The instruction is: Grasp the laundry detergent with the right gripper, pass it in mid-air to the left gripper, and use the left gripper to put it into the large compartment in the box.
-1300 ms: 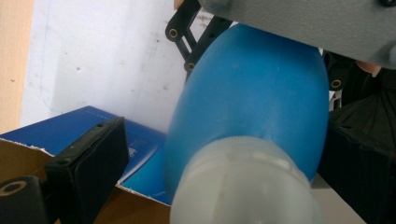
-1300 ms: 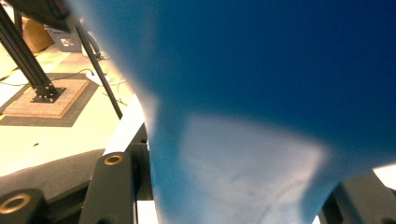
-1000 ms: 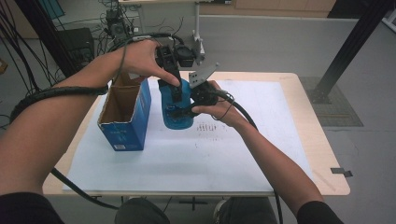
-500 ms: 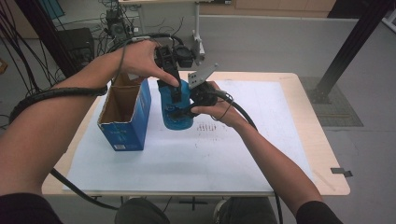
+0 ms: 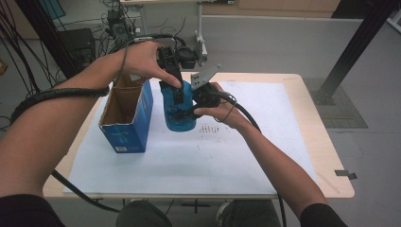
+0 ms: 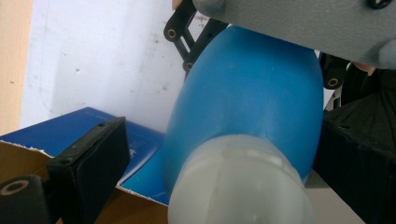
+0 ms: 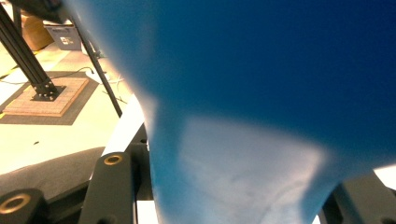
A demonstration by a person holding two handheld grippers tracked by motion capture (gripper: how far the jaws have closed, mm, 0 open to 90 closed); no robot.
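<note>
**Blue bottle held between both grippers beside the open carton**

Right gripper point(image 5: 189, 109): comes in from the right, level with the lower body of the blue bottle point(image 5: 179, 111). Its jaws are drawn in close and pinch the bottle; in the right gripper view the blue body sits directly between them.

Left gripper point(image 5: 174, 90): reaches down from above onto the bottle's upper end. In the left gripper view the pale, frosted cap point(image 6: 238, 186) lies between the two jaws; the left one stands clear of the cap, the right one is against the blue body. Whether the jaws press on the bottle cannot be determined.

Bottle position: above the white sheet point(image 5: 265, 156) on the table point(image 5: 326, 156), long axis close to upright, cap end toward the left gripper. Contact between its base and the sheet cannot be confirmed.

Critical relation: the blue carton point(image 5: 127, 130) stands just beside the bottle on the left gripper's side, its open top facing up. The left hand point(image 5: 142, 59) is the nearer one to it.

Container contents: the visible interior of the carton shows bare brown card, with no item in it; the bottom is hidden. Bottle contents cannot be judged.
</note>
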